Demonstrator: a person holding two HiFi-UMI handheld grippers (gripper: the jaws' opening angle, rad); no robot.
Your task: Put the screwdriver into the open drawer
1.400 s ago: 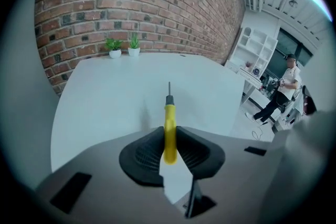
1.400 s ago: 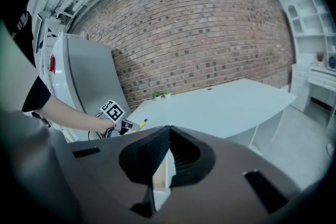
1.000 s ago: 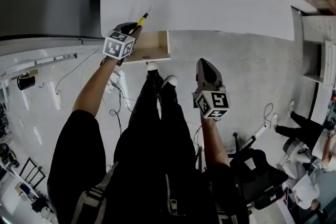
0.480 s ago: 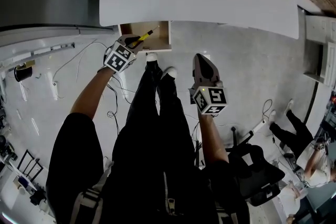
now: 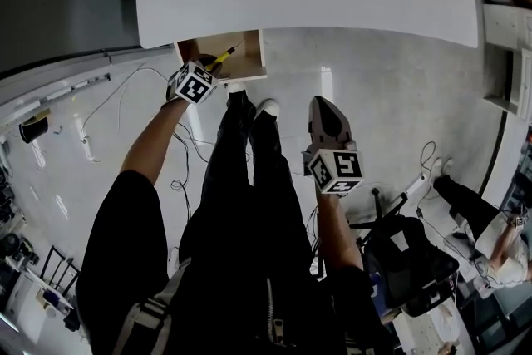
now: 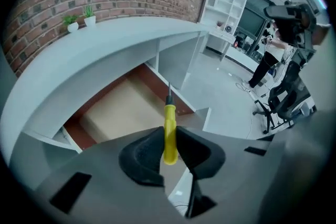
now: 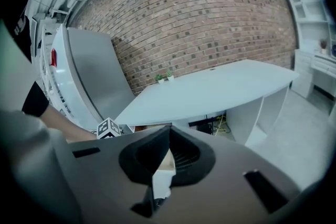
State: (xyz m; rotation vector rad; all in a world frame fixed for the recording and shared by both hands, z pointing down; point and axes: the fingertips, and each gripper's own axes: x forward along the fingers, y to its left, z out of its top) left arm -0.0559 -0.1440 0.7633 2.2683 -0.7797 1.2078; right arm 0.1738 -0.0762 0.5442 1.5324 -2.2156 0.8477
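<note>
Clamping the yellow-handled screwdriver [image 6: 169, 115] by its handle, the left gripper [image 6: 168, 132] aims the shaft at the open drawer [image 6: 118, 113] just ahead (light wooden floor); the right gripper [image 7: 170, 131] has its jaws together, empty.

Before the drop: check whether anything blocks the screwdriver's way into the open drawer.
Nothing visible does. The screwdriver, clamped in the left gripper, points at the drawer, whose floor shows bare; the desk top overhangs only its rear.
</note>
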